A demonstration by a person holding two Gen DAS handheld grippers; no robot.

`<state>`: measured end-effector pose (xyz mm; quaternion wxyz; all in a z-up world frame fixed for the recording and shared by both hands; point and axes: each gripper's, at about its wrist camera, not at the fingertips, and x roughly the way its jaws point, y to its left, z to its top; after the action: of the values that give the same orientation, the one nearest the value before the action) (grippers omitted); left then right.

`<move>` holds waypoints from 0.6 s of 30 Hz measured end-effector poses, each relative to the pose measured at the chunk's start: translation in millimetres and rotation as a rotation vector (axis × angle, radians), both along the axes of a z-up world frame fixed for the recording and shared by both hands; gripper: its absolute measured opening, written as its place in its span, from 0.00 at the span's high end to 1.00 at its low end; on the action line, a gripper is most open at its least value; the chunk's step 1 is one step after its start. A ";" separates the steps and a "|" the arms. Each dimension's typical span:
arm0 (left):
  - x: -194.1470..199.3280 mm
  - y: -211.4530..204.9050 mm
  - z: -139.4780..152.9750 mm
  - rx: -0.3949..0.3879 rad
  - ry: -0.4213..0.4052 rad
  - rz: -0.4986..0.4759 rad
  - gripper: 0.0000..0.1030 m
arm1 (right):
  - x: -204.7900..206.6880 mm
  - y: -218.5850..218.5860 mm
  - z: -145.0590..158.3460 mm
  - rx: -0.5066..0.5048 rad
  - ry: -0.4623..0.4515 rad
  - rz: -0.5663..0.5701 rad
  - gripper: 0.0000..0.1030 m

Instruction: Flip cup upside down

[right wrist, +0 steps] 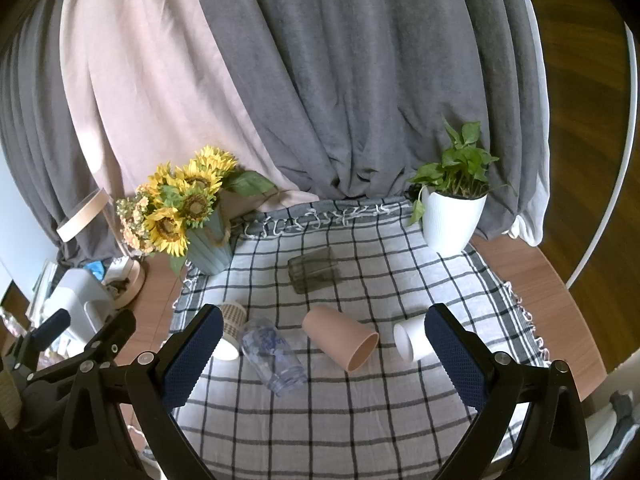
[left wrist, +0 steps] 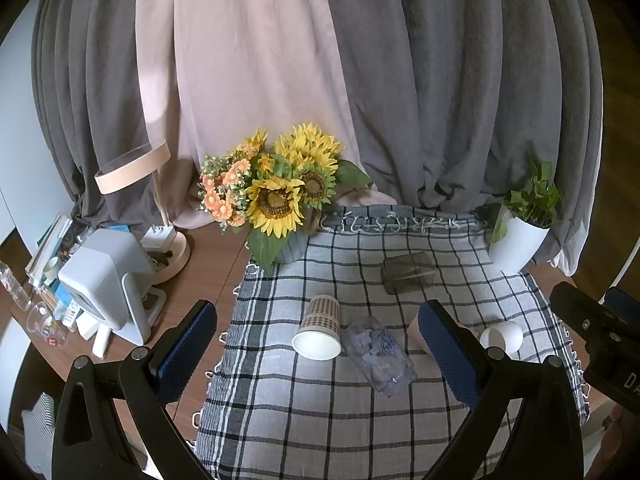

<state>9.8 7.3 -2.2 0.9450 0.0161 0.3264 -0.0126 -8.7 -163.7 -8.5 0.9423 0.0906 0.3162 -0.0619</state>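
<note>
Five cups lie on their sides on the checked cloth ahead of the fingers, the pink cup between them, and none is flipped, both left gripper and right gripper wide apart, holding nothing.

Left gripper and right gripper: matte black angular frames are seen, with triangular cut-outs in the arms. Fingers are faced with dark blue dimpled pads. Silver round screws are fitted at the joints.
</note>
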 end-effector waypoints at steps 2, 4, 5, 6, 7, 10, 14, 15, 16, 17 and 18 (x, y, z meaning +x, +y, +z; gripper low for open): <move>2.2 1.8 1.5 0.000 -0.004 0.001 0.00 | 0.1 0.4 0.2 -0.001 0.000 -0.002 0.02; 4.7 2.7 2.5 0.001 -0.004 0.000 0.00 | 0.0 0.5 0.3 -0.001 0.001 -0.001 0.02; 4.5 2.8 2.8 -0.001 -0.004 0.001 0.00 | 0.5 1.5 -0.1 -0.003 0.001 -0.001 0.02; 4.8 2.8 2.6 -0.001 -0.004 0.001 0.00 | -0.2 0.8 0.1 -0.001 0.000 -0.002 0.02; 4.3 2.2 2.4 0.001 -0.003 0.001 0.00 | 0.3 0.5 0.1 0.000 0.000 -0.002 0.02; 4.9 2.3 2.8 0.000 -0.001 0.003 0.00 | 1.0 0.6 0.1 -0.001 0.001 -0.002 0.02; 4.3 1.2 2.7 0.003 -0.004 0.002 0.00 | 4.3 -1.1 0.5 0.002 0.004 -0.004 0.02; 4.5 1.3 2.8 0.002 -0.004 0.004 0.00 | 3.4 -1.0 0.4 0.001 0.004 -0.004 0.02; 5.3 1.8 2.8 0.002 -0.003 0.004 0.00 | 2.8 -1.1 0.2 0.000 0.003 -0.003 0.02; 5.6 2.0 2.8 0.001 -0.001 0.004 0.00 | 2.6 -1.2 0.0 -0.002 0.004 -0.003 0.02; 4.8 1.6 2.7 0.000 -0.001 0.003 0.00 | 3.1 -1.2 -0.2 -0.001 0.003 -0.002 0.02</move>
<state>14.6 8.9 0.4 0.9452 0.0158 0.3259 -0.0111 -5.6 -164.9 -8.8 0.9419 0.0902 0.3173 -0.0634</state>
